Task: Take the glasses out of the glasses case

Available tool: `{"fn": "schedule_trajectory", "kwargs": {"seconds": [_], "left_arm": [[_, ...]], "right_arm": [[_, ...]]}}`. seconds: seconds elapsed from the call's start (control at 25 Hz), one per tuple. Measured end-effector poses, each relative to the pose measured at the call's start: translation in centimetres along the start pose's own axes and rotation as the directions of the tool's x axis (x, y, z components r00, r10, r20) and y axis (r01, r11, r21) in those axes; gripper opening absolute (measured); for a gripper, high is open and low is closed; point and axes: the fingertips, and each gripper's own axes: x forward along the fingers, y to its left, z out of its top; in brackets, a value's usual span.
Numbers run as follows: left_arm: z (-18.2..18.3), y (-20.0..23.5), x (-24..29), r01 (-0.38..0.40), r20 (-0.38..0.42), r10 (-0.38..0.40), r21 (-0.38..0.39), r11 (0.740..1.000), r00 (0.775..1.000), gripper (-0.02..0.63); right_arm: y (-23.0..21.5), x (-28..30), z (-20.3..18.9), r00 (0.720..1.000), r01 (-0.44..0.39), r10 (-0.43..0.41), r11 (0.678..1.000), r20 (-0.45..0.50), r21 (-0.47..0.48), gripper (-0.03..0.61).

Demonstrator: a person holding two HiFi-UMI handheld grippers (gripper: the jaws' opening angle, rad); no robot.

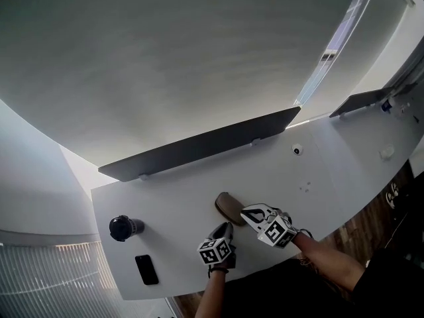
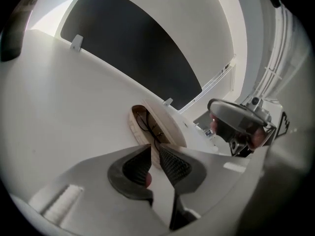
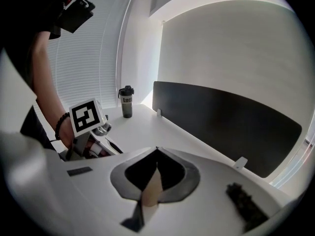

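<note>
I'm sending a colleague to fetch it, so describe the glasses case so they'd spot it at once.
Start at the white desk with the long dark divider panel along its back. Near the front edge, middle, lies the glasses case: a tan oval shell, open with dark glasses inside, unlike the black bottle and flat black phone off to its left.

White left gripper (image 2: 154, 150) — marker cube (image 1: 215, 251), dark wristband (image 3: 60, 125)

The tan glasses case (image 1: 228, 208) lies open on the white desk (image 1: 179, 197); dark-framed glasses (image 2: 147, 124) seemingly rest inside.
</note>
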Motion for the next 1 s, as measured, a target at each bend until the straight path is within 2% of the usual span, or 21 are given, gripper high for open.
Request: {"fn": "schedule_trajectory", "kwargs": {"seconds": [0.16,0.36,0.52,0.64,0.76,0.88,0.92,1.0], "left_arm": [[0.2,0.5,0.8,0.008,-0.019,-0.009,-0.039,0.999,1.0,0.076],[0.1,1.1,1.8,-0.027,-0.077,0.023,-0.051,0.998,0.997,0.091],[0.1,1.1,2.0,-0.016,-0.083,0.011,-0.054,0.998,0.997,0.1],[0.1,1.3,1.8,-0.009,-0.077,0.004,-0.072,0.997,0.997,0.101],[0.0,1.2,1.8,-0.009,-0.072,0.003,-0.085,0.996,0.997,0.103],[0.2,0.9,1.8,-0.002,-0.063,-0.004,-0.101,0.995,0.998,0.101],[0.2,0.9,1.7,0.002,-0.058,-0.009,-0.115,0.993,0.998,0.101],[0.1,0.9,1.8,0.006,-0.053,-0.014,-0.145,0.989,0.998,0.101]], "right_arm": [[0.0,1.0,-0.7,1.0,-0.014,0.014,1.0,-0.024,-0.009,0.005],[-0.6,2.0,-0.7,0.999,-0.016,0.016,1.0,-0.029,-0.002,0.005],[-0.7,2.4,-0.2,1.0,-0.016,0.016,1.0,-0.021,-0.009,0.005],[-0.5,2.7,-0.9,0.999,-0.011,0.009,0.999,-0.053,-0.03,0.005],[0.3,2.6,-2.6,0.991,0.018,-0.036,0.99,-0.131,-0.141,0.005],[1.7,2.5,-4.1,0.971,0.033,-0.11,0.941,-0.214,-0.337,0.006],[2.2,2.5,-4.5,0.964,0.032,-0.131,0.923,-0.234,-0.385,0.021],[3.2,2.7,-5.1,0.955,0.025,-0.148,0.905,-0.259,-0.424,0.106]]}}
